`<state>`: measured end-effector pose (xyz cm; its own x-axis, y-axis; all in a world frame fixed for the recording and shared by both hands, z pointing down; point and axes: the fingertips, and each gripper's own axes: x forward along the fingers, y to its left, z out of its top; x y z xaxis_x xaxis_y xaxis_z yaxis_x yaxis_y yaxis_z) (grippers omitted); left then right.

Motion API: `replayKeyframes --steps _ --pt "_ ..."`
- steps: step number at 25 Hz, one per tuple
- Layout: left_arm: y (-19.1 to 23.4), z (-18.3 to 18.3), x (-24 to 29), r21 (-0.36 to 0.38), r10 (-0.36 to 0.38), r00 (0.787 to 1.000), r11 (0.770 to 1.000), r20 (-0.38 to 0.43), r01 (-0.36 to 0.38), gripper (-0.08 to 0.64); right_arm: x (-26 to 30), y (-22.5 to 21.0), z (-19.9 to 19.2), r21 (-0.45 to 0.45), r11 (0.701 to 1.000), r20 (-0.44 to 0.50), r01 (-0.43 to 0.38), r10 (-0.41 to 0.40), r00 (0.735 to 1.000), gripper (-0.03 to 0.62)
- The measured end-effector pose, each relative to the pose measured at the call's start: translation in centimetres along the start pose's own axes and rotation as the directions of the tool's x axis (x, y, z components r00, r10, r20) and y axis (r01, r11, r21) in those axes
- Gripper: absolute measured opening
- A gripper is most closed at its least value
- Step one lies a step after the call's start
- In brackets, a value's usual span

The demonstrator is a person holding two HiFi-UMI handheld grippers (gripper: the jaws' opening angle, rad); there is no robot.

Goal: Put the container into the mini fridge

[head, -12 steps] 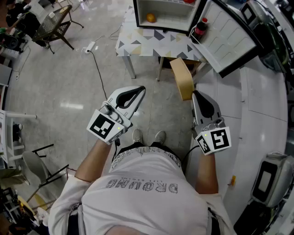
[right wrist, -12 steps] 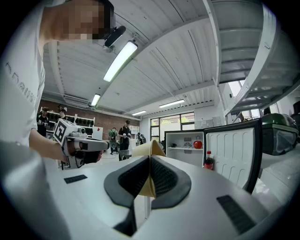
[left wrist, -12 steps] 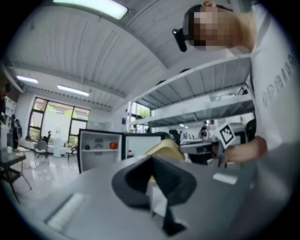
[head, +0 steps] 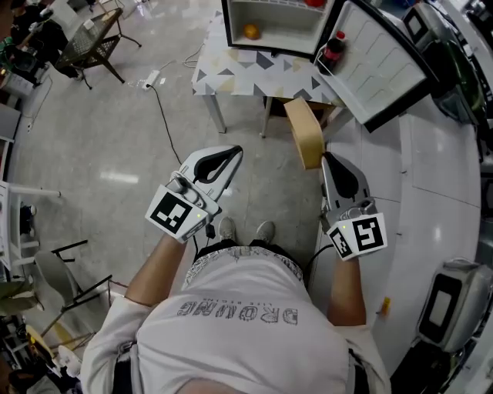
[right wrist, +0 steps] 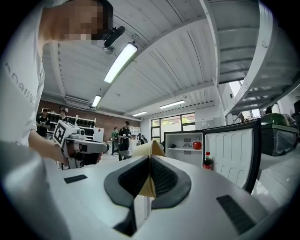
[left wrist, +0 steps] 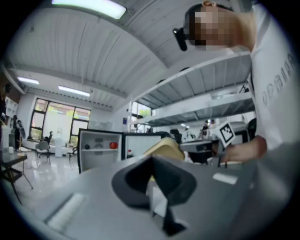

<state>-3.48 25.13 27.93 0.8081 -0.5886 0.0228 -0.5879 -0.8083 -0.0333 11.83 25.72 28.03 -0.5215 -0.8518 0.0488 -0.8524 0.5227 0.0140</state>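
Note:
The container point(head: 305, 131) is a tan, bowl-like shell. My right gripper point(head: 325, 158) is shut on its near rim and holds it in the air. In the right gripper view the container point(right wrist: 151, 149) rises from between the closed jaws of the right gripper point(right wrist: 149, 161). The mini fridge point(head: 271, 23) stands open on a patterned table point(head: 246, 77) ahead, its door point(head: 385, 61) swung right. My left gripper point(head: 236, 151) hangs beside the right one, shut with nothing in it. The left gripper view shows the left gripper point(left wrist: 153, 161) with the container point(left wrist: 165, 147) and the fridge point(left wrist: 99, 147) behind.
Inside the fridge lies an orange fruit point(head: 251, 31), and a dark bottle point(head: 333, 48) stands in the door shelf. A white counter point(head: 439, 192) runs along the right. A cable and power strip point(head: 152, 78) lie on the floor at left, near a chair point(head: 88, 42).
The person's feet have edged slightly forward. Both grippers and the held container keep the same pose.

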Motion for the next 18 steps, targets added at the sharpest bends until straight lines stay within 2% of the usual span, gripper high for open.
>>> replayKeyframes --steps 18 --pt "-2.3 0.0 4.4 0.030 0.018 1.000 0.999 0.002 -0.018 0.008 -1.6 -4.9 -1.2 -0.007 1.000 0.009 -0.023 0.023 1.000 0.011"
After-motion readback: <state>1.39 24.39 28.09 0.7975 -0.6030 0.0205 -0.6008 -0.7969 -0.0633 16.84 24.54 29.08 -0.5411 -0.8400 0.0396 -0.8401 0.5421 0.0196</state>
